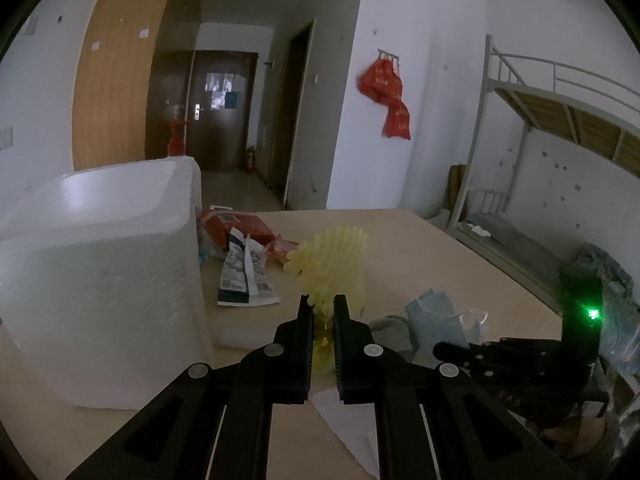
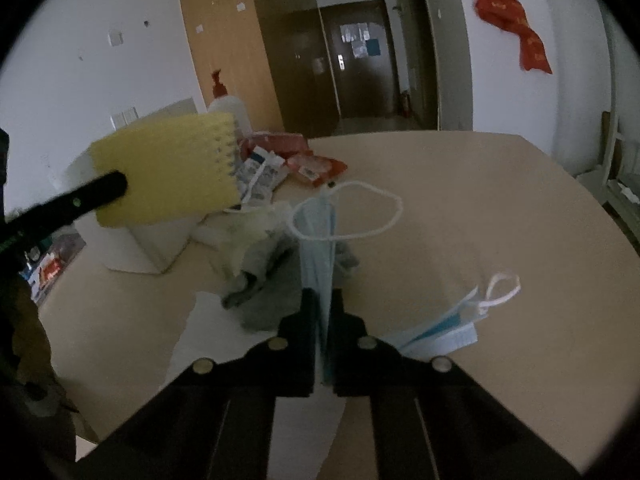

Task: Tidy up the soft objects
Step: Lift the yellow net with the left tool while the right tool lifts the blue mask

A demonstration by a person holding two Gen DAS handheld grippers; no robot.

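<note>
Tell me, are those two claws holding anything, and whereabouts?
Yes. The left gripper pinches the yellow foam net at its near end; the right gripper clamps a blue face mask along its near edge.

Both jaws pinched: left hand-held gripper (image 1: pixel 323 300), right hand-held gripper (image 2: pixel 323 294).

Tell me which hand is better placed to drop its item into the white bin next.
Probably left: its tongs hold the yellow foam net right beside the white bin; the right tongs' face mask sits farther away.
</note>
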